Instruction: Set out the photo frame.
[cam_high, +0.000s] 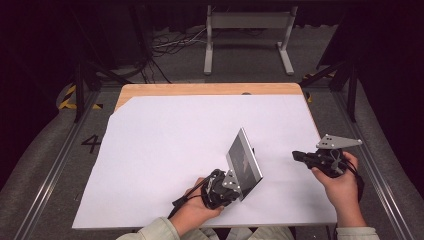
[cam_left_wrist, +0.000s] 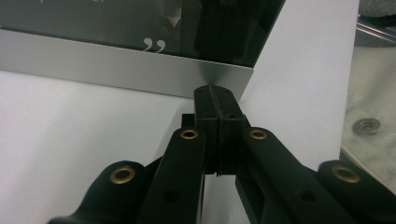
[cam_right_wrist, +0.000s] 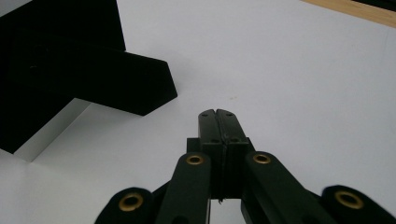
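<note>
1. high view: a silver picture frame (cam_high: 244, 161) stands tilted on the white sheet (cam_high: 165, 150), the left gripper (cam_high: 223, 186) at its lower corner, jaws clenched and empty.
2. left gripper view: closed tips touch the frame's silver border (cam_left_wrist: 116, 65); pale quote marks (cam_left_wrist: 154, 45) show on the dark glass.
3. right gripper view: the right gripper (cam_right_wrist: 218, 116), shut, holds nothing; the frame's black back stand (cam_right_wrist: 116, 84) is near.
4. a wooden table (cam_high: 210, 89), grey floor (cam_high: 240, 70) and cables (cam_high: 172, 42) lie beyond.

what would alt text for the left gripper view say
The left gripper, jaws shut, has its tips against the brushed silver lower edge of a picture frame standing on a white table cover. The frame's dark glass carries a white closing quotation mark, and grey floor shows at the right.
</note>
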